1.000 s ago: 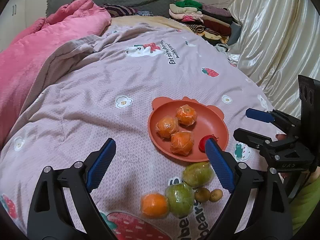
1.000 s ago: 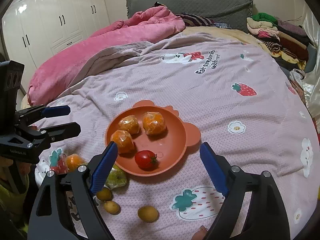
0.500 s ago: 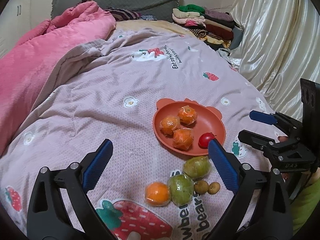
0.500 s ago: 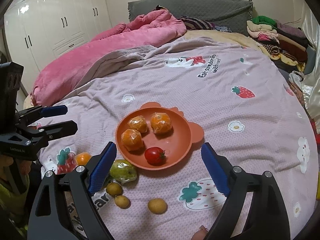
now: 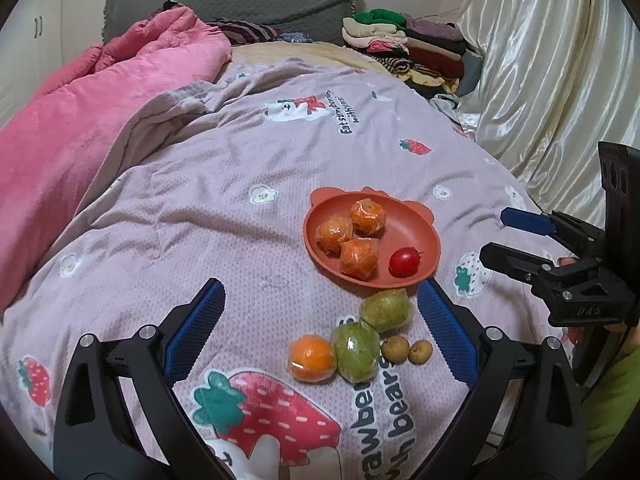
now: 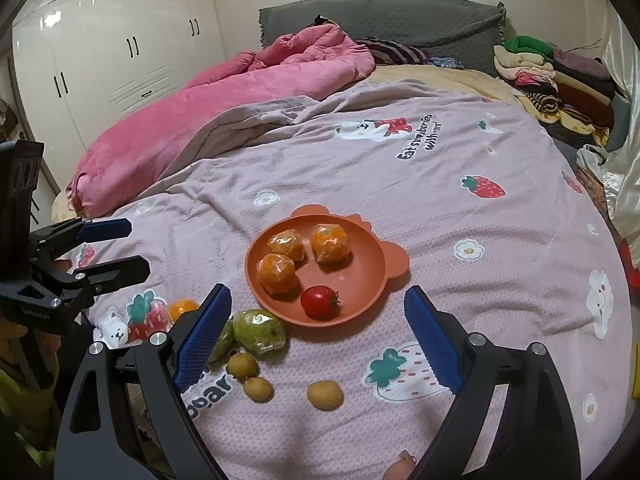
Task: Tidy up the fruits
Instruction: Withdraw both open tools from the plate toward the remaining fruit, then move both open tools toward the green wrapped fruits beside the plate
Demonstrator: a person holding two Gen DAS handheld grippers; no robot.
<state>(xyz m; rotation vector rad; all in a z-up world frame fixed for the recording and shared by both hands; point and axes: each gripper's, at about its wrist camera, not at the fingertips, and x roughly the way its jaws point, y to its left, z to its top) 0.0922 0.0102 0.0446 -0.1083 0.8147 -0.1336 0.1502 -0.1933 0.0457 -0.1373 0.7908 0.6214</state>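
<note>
An orange-red plate (image 5: 404, 220) on the pink quilt holds three wrapped oranges (image 5: 346, 236) and a red tomato (image 5: 404, 262). Just in front of it lie two wrapped green fruits (image 5: 386, 309), a wrapped orange (image 5: 311, 358) and small brown fruits (image 5: 395, 348). My left gripper (image 5: 319, 286) hovers open above these loose fruits, holding nothing. In the right wrist view the plate (image 6: 360, 276), the tomato (image 6: 319, 302), a green fruit (image 6: 259, 331) and three brown fruits (image 6: 325, 394) show. My right gripper (image 6: 317, 291) is open and empty over the plate's near rim.
A bunched pink blanket (image 5: 100, 120) covers the bed's left side. Folded clothes (image 5: 400, 40) are stacked at the far right by a shiny curtain (image 5: 540, 80). White wardrobes (image 6: 100, 60) stand on the left. The left gripper (image 6: 137, 246) hangs at the bed's left edge.
Both grippers have drawn back and up from the plate, so more of the quilt and the loose fruits shows. Both pairs of jaws stand slightly wider.
</note>
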